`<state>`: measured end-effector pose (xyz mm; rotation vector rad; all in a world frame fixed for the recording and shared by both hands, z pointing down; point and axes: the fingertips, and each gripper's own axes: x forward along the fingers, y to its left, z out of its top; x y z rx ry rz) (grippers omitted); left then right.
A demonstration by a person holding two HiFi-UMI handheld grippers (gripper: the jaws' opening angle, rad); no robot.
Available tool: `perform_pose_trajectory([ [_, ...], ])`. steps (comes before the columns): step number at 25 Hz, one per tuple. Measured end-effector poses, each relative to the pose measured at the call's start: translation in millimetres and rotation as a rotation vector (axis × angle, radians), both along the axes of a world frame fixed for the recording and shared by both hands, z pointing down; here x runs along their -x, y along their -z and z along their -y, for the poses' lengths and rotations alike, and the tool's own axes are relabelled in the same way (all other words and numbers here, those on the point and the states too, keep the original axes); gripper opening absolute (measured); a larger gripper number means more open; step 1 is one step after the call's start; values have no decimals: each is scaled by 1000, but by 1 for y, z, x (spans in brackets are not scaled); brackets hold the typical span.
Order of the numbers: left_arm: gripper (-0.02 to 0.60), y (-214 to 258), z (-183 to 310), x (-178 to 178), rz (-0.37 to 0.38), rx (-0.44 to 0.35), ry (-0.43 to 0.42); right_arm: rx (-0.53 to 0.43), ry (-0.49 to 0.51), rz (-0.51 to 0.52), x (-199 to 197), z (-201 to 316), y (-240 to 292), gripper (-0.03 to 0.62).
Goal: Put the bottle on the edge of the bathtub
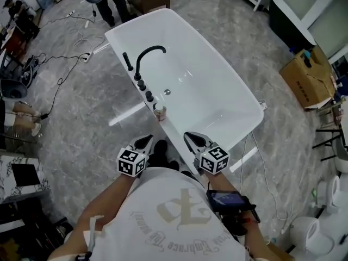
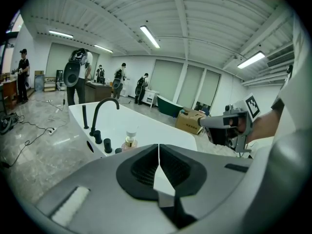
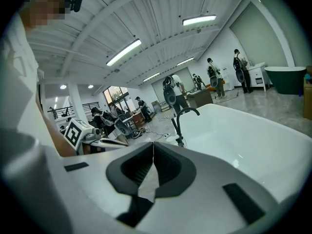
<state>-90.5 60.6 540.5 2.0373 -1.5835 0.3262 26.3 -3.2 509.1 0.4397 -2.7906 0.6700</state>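
A small pinkish bottle (image 1: 159, 112) with a pale cap stands upright on the near left rim of the white bathtub (image 1: 228, 129), just below a row of black knobs (image 1: 144, 89) and the black faucet (image 1: 148, 55). My left gripper (image 1: 148, 138) is shut and holds nothing, a short way in front of the bottle. My right gripper (image 1: 187, 136) is likewise shut and empty, over the tub's near rim. In the left gripper view the bottle (image 2: 129, 140) shows just beyond the shut gripper (image 2: 159, 147), with the other gripper at the right. In the right gripper view the gripper (image 3: 153, 150) is shut before the tub (image 3: 253, 135).
A cardboard box (image 1: 307, 75) and a dark tub (image 1: 288, 18) stand at the back right. Cables (image 1: 60, 83) trail over the marble floor on the left. Toilets (image 1: 307, 230) sit at the lower right. People stand at the far end of the room (image 2: 78, 77).
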Motion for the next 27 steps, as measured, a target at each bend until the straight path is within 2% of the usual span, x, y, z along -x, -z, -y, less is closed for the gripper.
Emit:
perform_pose_trajectory([
  [13, 11, -9, -5, 7, -3, 10, 1, -9, -3, -9, 7, -2, -8, 6],
  [19, 11, -7, 4, -3, 4, 17, -26, 1, -17, -5, 2, 4, -6, 6],
  [27, 11, -13, 20, 13, -2, 41, -14, 28, -11, -10, 18, 12, -12, 6],
])
